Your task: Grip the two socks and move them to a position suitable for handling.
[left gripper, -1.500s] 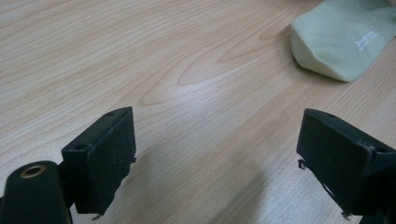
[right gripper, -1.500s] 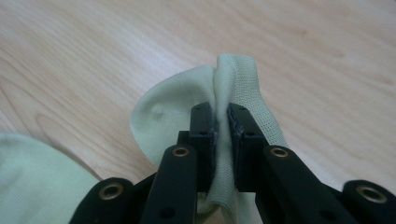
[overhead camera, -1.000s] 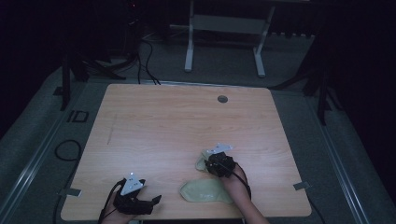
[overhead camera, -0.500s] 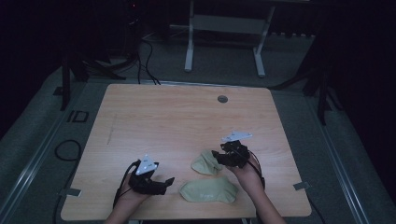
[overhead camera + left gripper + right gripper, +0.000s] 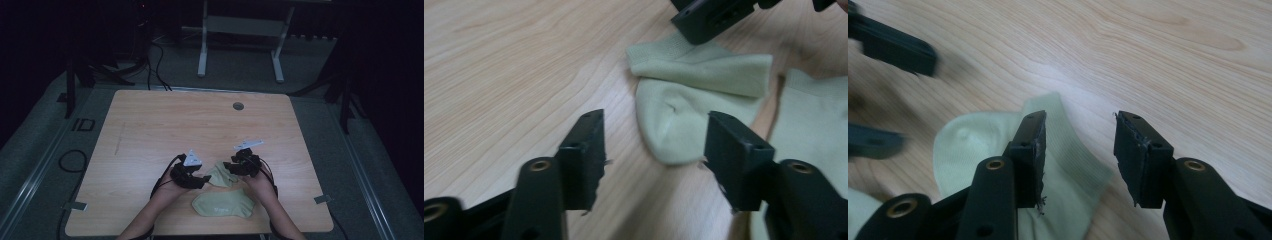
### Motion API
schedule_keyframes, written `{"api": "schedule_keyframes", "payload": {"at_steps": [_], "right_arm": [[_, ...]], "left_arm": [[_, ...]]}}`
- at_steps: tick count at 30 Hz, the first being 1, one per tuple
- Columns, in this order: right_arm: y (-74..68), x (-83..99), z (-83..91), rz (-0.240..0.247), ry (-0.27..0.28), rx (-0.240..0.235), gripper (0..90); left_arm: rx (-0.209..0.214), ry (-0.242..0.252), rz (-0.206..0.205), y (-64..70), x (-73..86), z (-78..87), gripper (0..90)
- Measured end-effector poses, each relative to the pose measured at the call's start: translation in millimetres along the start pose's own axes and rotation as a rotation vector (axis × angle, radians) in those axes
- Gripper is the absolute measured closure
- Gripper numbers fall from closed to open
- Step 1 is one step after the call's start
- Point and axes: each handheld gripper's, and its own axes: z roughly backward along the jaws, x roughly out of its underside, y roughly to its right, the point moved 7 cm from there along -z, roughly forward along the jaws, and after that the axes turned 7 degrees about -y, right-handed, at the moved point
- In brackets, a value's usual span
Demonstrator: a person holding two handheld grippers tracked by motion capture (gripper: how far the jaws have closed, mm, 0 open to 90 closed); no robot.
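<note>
- the left gripper [image 5: 651, 145] has its jaws wide apart with nothing between them; they stand just above the tabletop [image 5: 165, 125], and the rounded toe of the folded sock [image 5: 696, 95] lies right in front of the gap.
- the right gripper [image 5: 1078, 150] is also wide, holding nothing; its one jaw hangs over the ribbed cuff end of the same folded sock [image 5: 1068, 150], the other over bare wood.
- in the high view the folded sock [image 5: 220, 175] lies between the left gripper [image 5: 197, 179] and the right gripper [image 5: 235, 167], near the front edge of the tabletop; a second sock [image 5: 222, 205] lies flat just beside it, closer to the person.
- the step in hand looks like taking the folded sock at both ends, probably to open it or lay it straight.
- to do it well, i think each gripper should come lower until one jaw slides under the cloth edge, then close on the cloth alone.
- the right one should move a little sideways, so that the cuff is truly between its jaws.
- take care not to catch the second sock, which is very near at the left gripper's side.
</note>
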Motion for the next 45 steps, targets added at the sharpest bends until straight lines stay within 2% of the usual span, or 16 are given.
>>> {"api": "schedule_keyframes", "payload": {"at_steps": [5,6,8,10,15,16,18,19,22,29,31,33,36,37,41,45], "right_arm": [[-3.5,-1.8,-9.1,0.025,-0.026,-0.007,58.3],[-4.3,-1.6,-10.5,0.032,-0.030,-0.008,58.8],[-5.9,1.6,-16.5,0.064,-0.056,-0.001,64.5],[-6.3,3.7,-18.6,0.071,-0.064,0.001,68.4],[-8.2,5.5,-19.4,0.081,-0.046,-0.010,80.4],[-9.3,5.6,-19.4,0.088,-0.045,-0.012,82.0],[-11.1,5.1,-19.0,0.107,-0.041,0.009,83.9],[-11.7,4.6,-18.0,0.114,-0.039,0.020,84.3],[-12.3,1.4,-9.7,0.102,-0.007,0.032,84.8],[-8.3,-7.8,30.5,0.073,0.098,0.028,85.0],[-7.4,-9.3,40.8,0.062,0.119,0.024,85.3],[-4.4,-9.4,49.2,0.057,0.128,0.048,85.3],[-0.8,-7.8,56.9,0.042,0.143,0.046,85.4],[5.7,-5.0,61.0,0.027,0.144,0.057,85.4],[18.0,1.4,61.8,-0.013,0.141,0.046,85.3],[23.0,9.3,50.9,-0.035,0.115,0.026,85.2]], "left_arm": [[0.005,-0.034,-0.007,0.4,-3.6,-11.9,55.8],[0.010,-0.041,-0.013,2.1,-4.8,-16.5,55.8],[0.023,-0.045,-0.002,3.2,-5.2,-20.0,61.6],[0.012,-0.046,-0.004,3.4,-6.0,-22.5,68.7],[0.023,-0.043,0.010,3.3,-7.0,-24.1,83.7],[0.013,-0.042,0.002,3.4,-7.3,-24.0,85.3],[0.006,-0.039,0.001,5.1,-7.9,-23.8,86.6],[0.017,-0.034,0.004,6.2,-8.2,-22.9,86.8],[0.012,-0.015,0.003,7.8,-9.9,-17.5,87.0],[0.001,0.049,0.021,2.2,-17.0,14.4,87.4],[-0.017,0.045,0.018,-0.5,-17.5,23.8,87.4],[-0.046,0.043,0.006,-3.3,-16.5,32.2,87.4],[-0.063,0.045,0.017,-10.0,-12.6,42.6,87.4],[-0.060,0.046,0.026,-11.8,-10.9,44.3,87.4],[-0.072,0.045,0.039,-18.3,-5.0,46.7,87.4],[-0.065,0.036,0.052,-19.4,0.3,39.5,87.4]]}}
